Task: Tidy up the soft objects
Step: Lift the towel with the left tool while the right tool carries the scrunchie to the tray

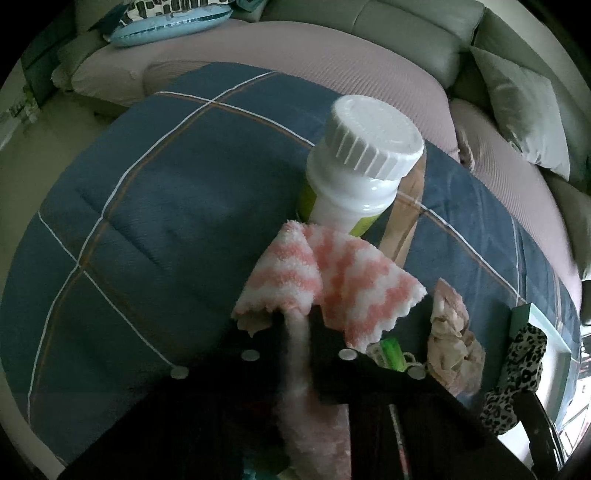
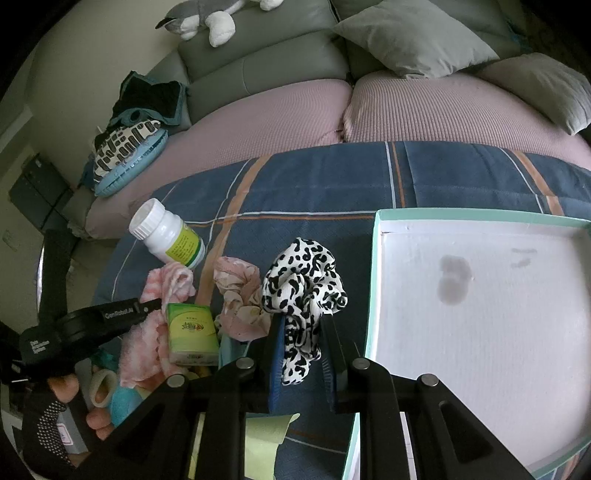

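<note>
My left gripper (image 1: 295,325) is shut on a fluffy pink-and-white striped cloth (image 1: 332,280), which fans out past its fingertips and touches a white pill bottle (image 1: 362,158) lying on the blue quilt. From the right wrist view the same left gripper (image 2: 153,304) sits low over the cloth (image 2: 166,284). My right gripper (image 2: 303,332) is shut on a black-and-white leopard scrunchie (image 2: 303,280), held just left of an open mint-rimmed box (image 2: 375,258) with a white floor. A pale pink scrunchie (image 2: 238,295) lies between the two grippers.
A green tissue pack (image 2: 190,332), the bottle (image 2: 166,232), a tape roll (image 2: 103,387) and a yellow-green paper (image 2: 266,435) lie near the quilt's front edge. A person's hand (image 2: 66,391) holds the left gripper. A grey sofa with cushions (image 2: 413,40) and a plush toy (image 2: 207,18) lies beyond.
</note>
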Tool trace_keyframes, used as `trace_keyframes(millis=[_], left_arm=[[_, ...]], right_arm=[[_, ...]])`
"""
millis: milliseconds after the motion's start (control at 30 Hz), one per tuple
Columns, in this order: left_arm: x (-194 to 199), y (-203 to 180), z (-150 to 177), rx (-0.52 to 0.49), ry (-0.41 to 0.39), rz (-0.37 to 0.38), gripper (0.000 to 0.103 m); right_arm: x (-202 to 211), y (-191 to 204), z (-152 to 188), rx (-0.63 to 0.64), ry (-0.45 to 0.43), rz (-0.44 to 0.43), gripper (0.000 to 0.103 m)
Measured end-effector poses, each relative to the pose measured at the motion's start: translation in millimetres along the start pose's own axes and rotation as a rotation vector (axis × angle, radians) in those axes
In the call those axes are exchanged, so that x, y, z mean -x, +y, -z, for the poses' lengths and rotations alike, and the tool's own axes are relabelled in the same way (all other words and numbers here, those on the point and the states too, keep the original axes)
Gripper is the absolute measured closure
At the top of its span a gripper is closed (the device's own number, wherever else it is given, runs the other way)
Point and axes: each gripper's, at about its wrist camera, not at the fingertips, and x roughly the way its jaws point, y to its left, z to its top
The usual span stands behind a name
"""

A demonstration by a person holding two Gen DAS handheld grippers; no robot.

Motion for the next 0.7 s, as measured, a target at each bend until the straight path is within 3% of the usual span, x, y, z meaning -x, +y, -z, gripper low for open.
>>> trace_keyframes(millis=[400, 700], left_arm=[[24, 1, -3, 0.024, -0.060, 0.103, 0.096], [63, -2, -8, 0.025, -0.156, 0.203, 0.096]], right_arm=[[1, 0, 0, -0.002, -0.005, -0.002, 0.084], [15, 0, 0, -0.012, -0.050, -0.023, 0.083]])
